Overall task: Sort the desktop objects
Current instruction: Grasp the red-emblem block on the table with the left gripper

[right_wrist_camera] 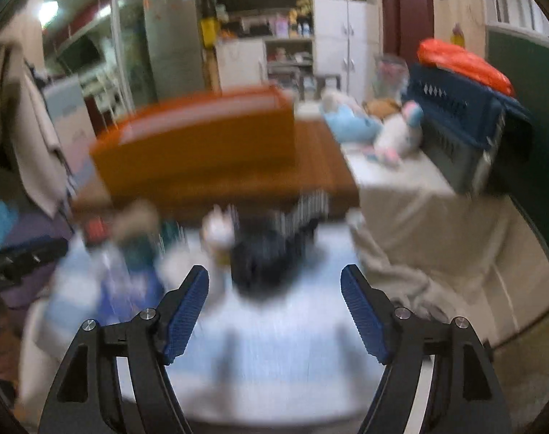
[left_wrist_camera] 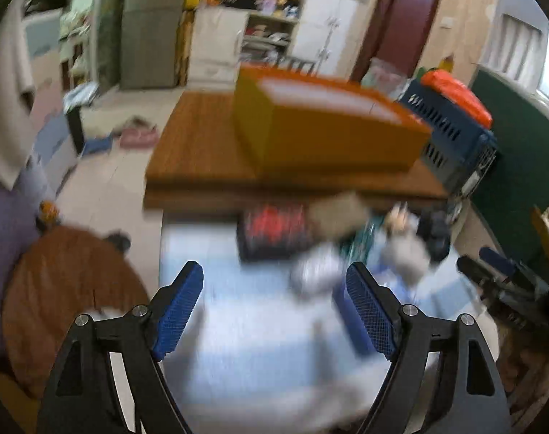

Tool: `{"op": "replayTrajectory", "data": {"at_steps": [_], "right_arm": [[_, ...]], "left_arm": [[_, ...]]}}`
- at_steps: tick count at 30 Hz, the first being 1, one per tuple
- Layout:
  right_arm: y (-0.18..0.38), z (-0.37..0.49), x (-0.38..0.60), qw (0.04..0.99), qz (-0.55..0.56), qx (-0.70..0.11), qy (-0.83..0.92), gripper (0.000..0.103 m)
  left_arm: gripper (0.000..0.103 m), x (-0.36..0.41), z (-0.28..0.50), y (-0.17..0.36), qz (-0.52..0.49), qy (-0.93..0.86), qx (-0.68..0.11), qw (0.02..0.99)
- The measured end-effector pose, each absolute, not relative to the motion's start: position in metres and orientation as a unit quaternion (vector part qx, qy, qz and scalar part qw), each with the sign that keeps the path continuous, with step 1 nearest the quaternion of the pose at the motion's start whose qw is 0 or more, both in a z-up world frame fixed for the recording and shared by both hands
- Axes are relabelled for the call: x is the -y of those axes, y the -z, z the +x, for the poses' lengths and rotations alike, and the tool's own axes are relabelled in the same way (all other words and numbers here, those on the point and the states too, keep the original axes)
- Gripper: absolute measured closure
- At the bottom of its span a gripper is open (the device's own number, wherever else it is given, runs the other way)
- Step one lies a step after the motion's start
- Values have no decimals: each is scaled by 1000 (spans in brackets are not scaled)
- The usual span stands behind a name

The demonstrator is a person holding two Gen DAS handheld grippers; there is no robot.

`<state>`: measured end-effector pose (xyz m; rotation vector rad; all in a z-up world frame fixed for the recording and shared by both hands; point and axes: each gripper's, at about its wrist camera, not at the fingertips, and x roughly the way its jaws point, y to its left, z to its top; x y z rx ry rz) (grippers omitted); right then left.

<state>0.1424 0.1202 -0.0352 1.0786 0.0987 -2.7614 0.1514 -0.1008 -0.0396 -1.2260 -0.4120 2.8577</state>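
The desktop objects are seen as a blurred huddle at the far edge of a pale blue cloth [left_wrist_camera: 260, 343], just in front of a brown wooden table [left_wrist_camera: 198, 152]. In the left wrist view a dark item with red markings [left_wrist_camera: 274, 233], a tan lump [left_wrist_camera: 337, 213] and a whitish-grey object [left_wrist_camera: 316, 271] can be picked out; in the right wrist view a dark object [right_wrist_camera: 271, 264] and a small white figure [right_wrist_camera: 218, 233] are seen close together. A long orange box [left_wrist_camera: 328, 130] is set on the wooden table behind them and is probably where the sorted things are meant to go, though that is only judged.

The left gripper [left_wrist_camera: 274, 311] is held with its jaws spread wide and nothing between them. The right gripper [right_wrist_camera: 274, 313] is likewise spread and empty, and it is aimed roughly at the dark object. The step in hand is judged to be an approach, with no piece yet taken up. For the next move, one piece must be singled out from its neighbours and the jaws lowered around it without the others being knocked.

Much is lost to motion blur: what the small objects are cannot be told, nor whether they touch. The inside of the orange box is hidden. A blue crate [right_wrist_camera: 455, 130] with something orange-red on top and soft toys [right_wrist_camera: 394, 133] are seen off to the right.
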Motion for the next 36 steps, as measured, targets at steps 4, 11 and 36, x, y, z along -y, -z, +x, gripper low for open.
{"op": "replayTrajectory", "data": {"at_steps": [4, 11, 36], "right_arm": [[61, 151, -116, 67, 380, -37, 922, 26], [74, 151, -119, 32, 363, -22, 931, 1], [79, 157, -120, 25, 334, -18, 942, 0]], "left_arm": [[22, 87, 157, 63, -418, -903, 99, -9], [7, 77, 162, 79, -409, -911, 36, -44], [2, 85, 148, 50, -391, -918, 62, -16]]}}
